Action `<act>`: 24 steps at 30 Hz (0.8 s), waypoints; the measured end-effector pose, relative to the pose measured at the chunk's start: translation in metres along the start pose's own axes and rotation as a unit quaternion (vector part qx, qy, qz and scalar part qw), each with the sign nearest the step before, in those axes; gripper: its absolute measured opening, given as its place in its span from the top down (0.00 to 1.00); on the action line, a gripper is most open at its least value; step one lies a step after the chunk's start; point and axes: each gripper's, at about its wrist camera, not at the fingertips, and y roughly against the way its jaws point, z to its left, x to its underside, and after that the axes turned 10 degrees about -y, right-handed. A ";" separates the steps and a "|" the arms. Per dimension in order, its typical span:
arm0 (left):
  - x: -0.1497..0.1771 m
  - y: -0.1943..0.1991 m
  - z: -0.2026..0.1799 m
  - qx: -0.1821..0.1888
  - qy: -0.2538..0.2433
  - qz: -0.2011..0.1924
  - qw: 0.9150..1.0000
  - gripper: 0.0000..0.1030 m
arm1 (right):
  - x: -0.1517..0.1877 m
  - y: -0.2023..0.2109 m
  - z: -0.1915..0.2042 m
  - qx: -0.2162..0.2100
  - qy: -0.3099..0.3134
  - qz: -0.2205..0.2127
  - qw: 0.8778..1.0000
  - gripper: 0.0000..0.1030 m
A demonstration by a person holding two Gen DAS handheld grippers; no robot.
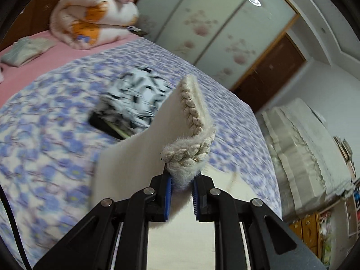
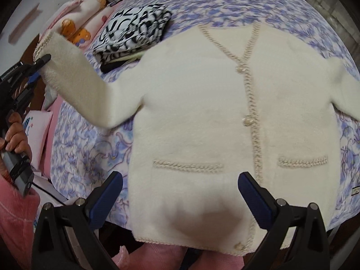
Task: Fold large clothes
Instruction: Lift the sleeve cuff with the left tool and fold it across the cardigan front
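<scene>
A cream fuzzy cardigan [image 2: 202,103] with braided trim lies front up on the bed, hem toward me. My left gripper [image 1: 182,186] is shut on the braided cuff [image 1: 191,150] of its left sleeve and holds the sleeve [image 2: 78,83] lifted off the bed. The left gripper also shows in the right wrist view [image 2: 39,64] at the far left. My right gripper [image 2: 180,193] is open and empty, hovering above the cardigan's lower hem, fingers wide apart.
A folded black-and-white patterned garment [image 2: 135,33] lies on the blue floral bedspread [image 2: 90,148] beyond the cardigan's left shoulder. A rolled quilt [image 1: 90,20] sits at the bed's head on a pink sheet. Wardrobe doors [image 1: 202,22] stand behind the bed.
</scene>
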 end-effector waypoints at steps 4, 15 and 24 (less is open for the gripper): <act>0.022 -0.036 -0.078 0.025 -0.020 0.019 0.999 0.87 | -0.019 0.005 -0.044 0.000 -0.003 -0.018 1.000 0.01; 0.139 -0.187 -0.180 0.026 -0.060 0.151 0.986 0.86 | -0.082 -0.024 -0.175 -0.022 -0.049 -0.036 0.998 0.01; 0.174 -0.227 -0.207 -0.010 -0.118 0.211 0.970 0.42 | -0.100 -0.060 -0.215 -0.045 -0.086 -0.006 0.995 0.01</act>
